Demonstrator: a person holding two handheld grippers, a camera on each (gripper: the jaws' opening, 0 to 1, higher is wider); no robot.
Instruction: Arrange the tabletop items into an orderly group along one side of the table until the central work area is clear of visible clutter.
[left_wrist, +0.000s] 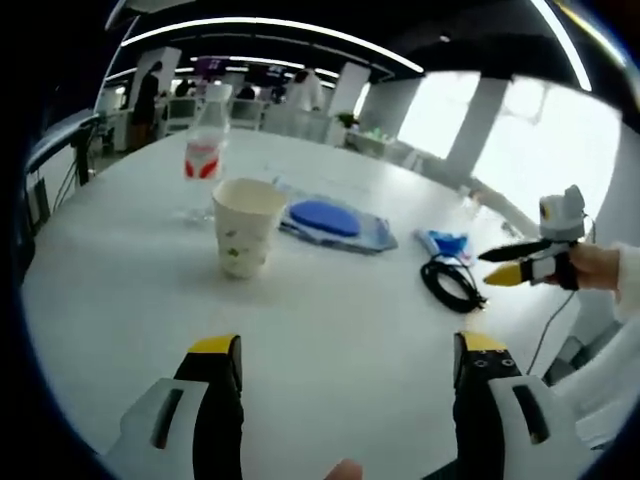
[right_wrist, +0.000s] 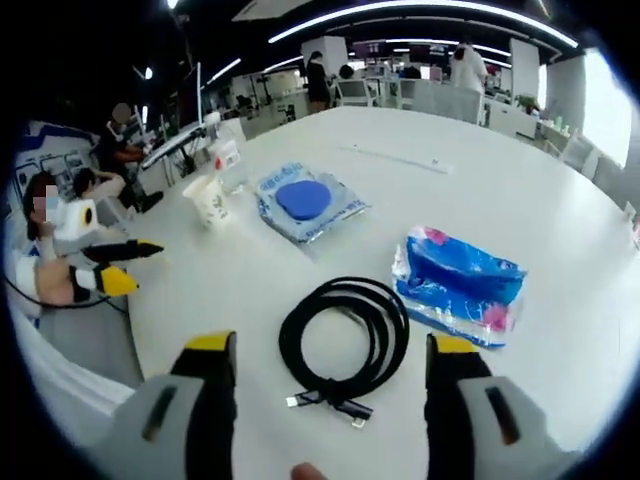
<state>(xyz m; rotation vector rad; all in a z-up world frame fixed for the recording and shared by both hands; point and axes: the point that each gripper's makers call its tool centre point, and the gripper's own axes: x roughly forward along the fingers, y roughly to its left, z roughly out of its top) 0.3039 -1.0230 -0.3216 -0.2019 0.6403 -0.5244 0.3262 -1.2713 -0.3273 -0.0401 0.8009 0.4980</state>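
In the left gripper view I see my left gripper (left_wrist: 345, 362) with its two yellow-tipped jaws standing wide apart and holding nothing, above a bare part of the white table (left_wrist: 330, 310). Ahead of it stands a paper cup (left_wrist: 246, 226), upright, and just behind the cup is a clear plastic bottle (left_wrist: 208, 150) with a red label, also upright. Beside the cup lies a flat packet with a blue round pad (left_wrist: 330, 222) inside. Further toward the table edge I see a small blue packet (left_wrist: 446, 243) and, near to it, a coiled black cable (left_wrist: 452, 282). The right gripper (left_wrist: 520, 264) comes in over that edge, held by a hand (left_wrist: 596, 266); its jaws look almost together here. In the right gripper view my right gripper (right_wrist: 330, 362) has its jaws spread, gripping nothing, and the black cable (right_wrist: 345, 340) lies between them on the table (right_wrist: 520, 190), its plug ends toward the near edge. The blue packet (right_wrist: 458, 284) rests just beside the coil. Further away are the packet with the round pad (right_wrist: 308, 203), then the cup (right_wrist: 209, 201) and the bottle (right_wrist: 226, 155) near the table edge. The left gripper (right_wrist: 128, 266) shows past that edge, its jaws apart.
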